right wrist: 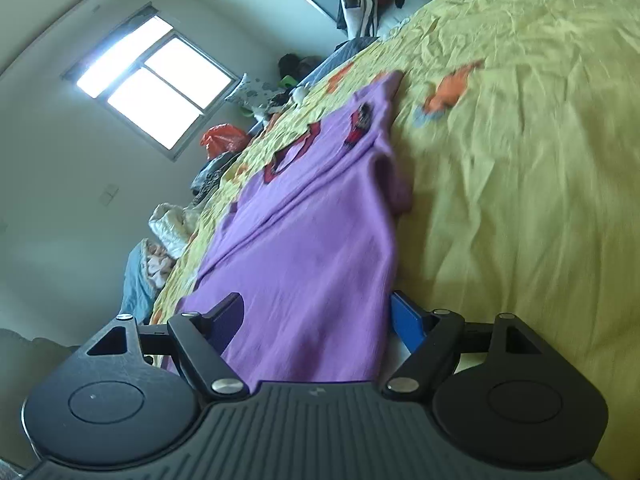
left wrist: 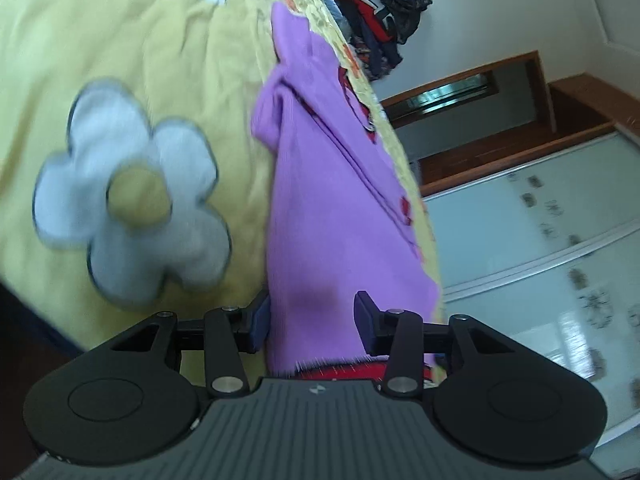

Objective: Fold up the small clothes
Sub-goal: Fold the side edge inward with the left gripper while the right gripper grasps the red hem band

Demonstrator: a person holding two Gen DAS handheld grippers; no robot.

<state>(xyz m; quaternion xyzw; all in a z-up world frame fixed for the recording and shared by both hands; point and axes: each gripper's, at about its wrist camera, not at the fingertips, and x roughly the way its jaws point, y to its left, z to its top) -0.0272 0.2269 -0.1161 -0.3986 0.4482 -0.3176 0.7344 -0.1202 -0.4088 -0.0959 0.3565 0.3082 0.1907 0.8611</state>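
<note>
Purple garment [left wrist: 320, 216] hem between open tools; bedspread [right wrist: 520, 200] alongside

A yellow bedspread [left wrist: 140, 40] covers the bed, appliquéd with a pale blue flower [left wrist: 128, 196] and an orange patch [right wrist: 448, 92]. A bright window [right wrist: 156, 80] sits in the wall. An orange bag [right wrist: 224, 140] lies beyond the bed's edge.
</note>
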